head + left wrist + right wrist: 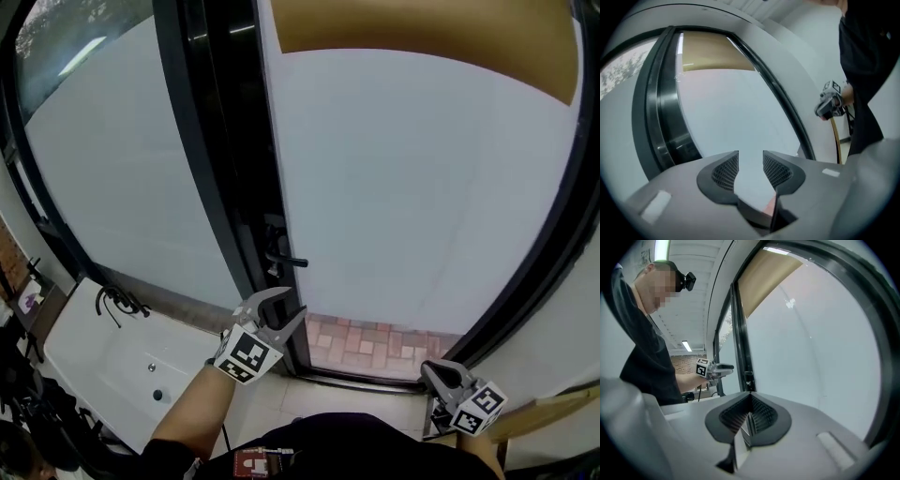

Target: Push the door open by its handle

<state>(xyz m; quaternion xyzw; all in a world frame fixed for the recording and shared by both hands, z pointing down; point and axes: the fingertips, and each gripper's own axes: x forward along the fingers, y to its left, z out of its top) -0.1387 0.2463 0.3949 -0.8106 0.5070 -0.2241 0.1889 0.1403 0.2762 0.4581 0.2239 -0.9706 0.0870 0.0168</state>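
The frosted glass door (pixel 422 178) stands in a black frame, with a black lever handle (pixel 286 260) on its left edge. My left gripper (pixel 286 307) is just below the handle and apart from it. Its jaws are open with nothing between them, and in the left gripper view only pale glass shows past the left gripper (pixel 751 161). My right gripper (pixel 433 368) hangs low at the door's bottom right, away from the handle. In the right gripper view the right gripper (pixel 750 398) has its jaws shut and empty, and the handle (pixel 749 376) shows beyond it.
A white sink (pixel 112 361) with a black tap (pixel 117 300) sits low on the left. Brick paving (pixel 375 342) shows at the door's foot. A brown panel (pixel 422 28) covers the top of the glass. A wooden strip (pixel 548 408) leans at the right.
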